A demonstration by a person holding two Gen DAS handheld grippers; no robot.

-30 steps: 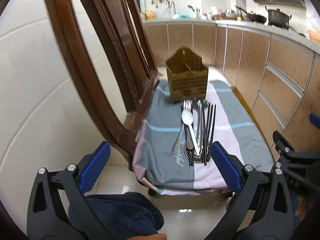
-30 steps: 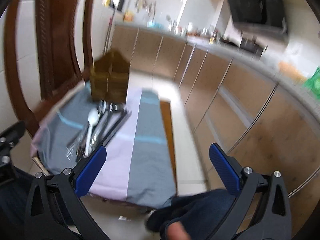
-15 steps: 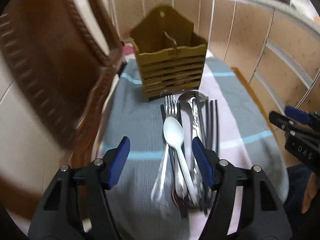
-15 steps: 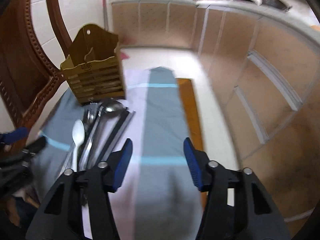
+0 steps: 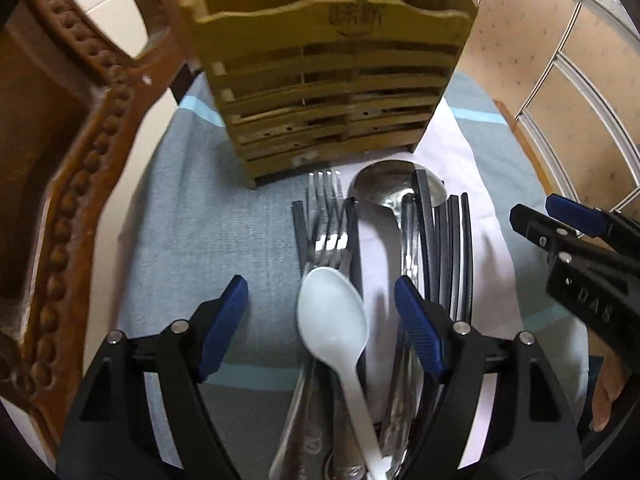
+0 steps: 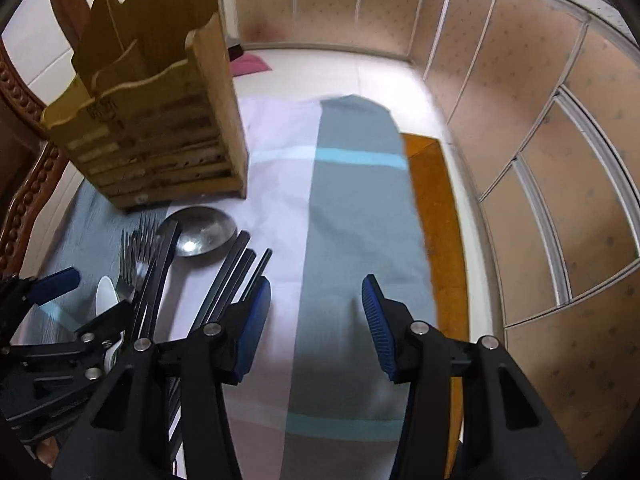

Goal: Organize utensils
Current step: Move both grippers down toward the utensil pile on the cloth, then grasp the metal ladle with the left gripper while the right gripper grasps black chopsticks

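Note:
A wooden slatted utensil holder (image 5: 324, 92) stands at the far end of a cloth-covered stool (image 5: 192, 248). In front of it lies a pile of utensils: a white plastic spoon (image 5: 334, 320), steel forks (image 5: 328, 220), a steel ladle (image 5: 394, 190) and several black chopsticks (image 5: 452, 248). My left gripper (image 5: 320, 312) is open, its jaws straddling the white spoon's bowl just above the pile. My right gripper (image 6: 316, 312) is open and empty over the cloth, right of the chopsticks (image 6: 236, 268). The holder (image 6: 152, 136) shows at upper left in the right wrist view.
A carved wooden chair back (image 5: 68, 200) rises along the left of the stool. Kitchen cabinet doors (image 6: 560, 152) run along the right. An orange mat (image 6: 436, 208) lies on the floor beside the stool. The right gripper's body (image 5: 580, 256) shows at the right edge of the left wrist view.
Both grippers have moved forward and down toward the stool. The left one now hovers over the utensil pile, and both have closed partway from wide open.

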